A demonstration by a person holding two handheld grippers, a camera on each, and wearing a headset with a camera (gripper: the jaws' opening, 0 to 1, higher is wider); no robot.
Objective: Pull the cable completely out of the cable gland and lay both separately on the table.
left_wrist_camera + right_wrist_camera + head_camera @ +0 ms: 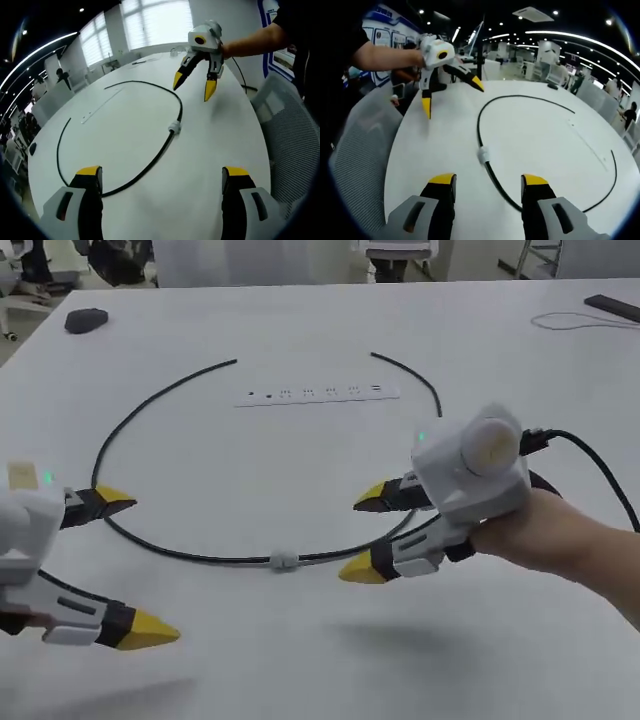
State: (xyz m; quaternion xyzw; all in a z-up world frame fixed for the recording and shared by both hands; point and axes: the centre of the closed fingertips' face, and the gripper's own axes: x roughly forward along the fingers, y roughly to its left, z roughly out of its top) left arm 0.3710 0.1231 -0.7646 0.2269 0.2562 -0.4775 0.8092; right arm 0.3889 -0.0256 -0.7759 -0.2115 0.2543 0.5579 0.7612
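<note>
Hovering, left gripper (pixel 140 568) and right gripper (pixel 353 538) both have jaws spread, empty. The cable gland (pixel 284 561) sits threaded on the cable (pixel 215 560), flat on the table (pixel 300 660) between them, nearer the right; cable runs side to side through it.

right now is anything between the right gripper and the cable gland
Nothing visible does. The right gripper, open, faces the cable gland across bare table, with the cable running out of the gland on both sides.

Open-plan office: ceiling strip lights (pixel 570 36) at the top, desks (pixel 547 67) at upper right, mesh chair (pixel 360 150) at lower left.
</note>
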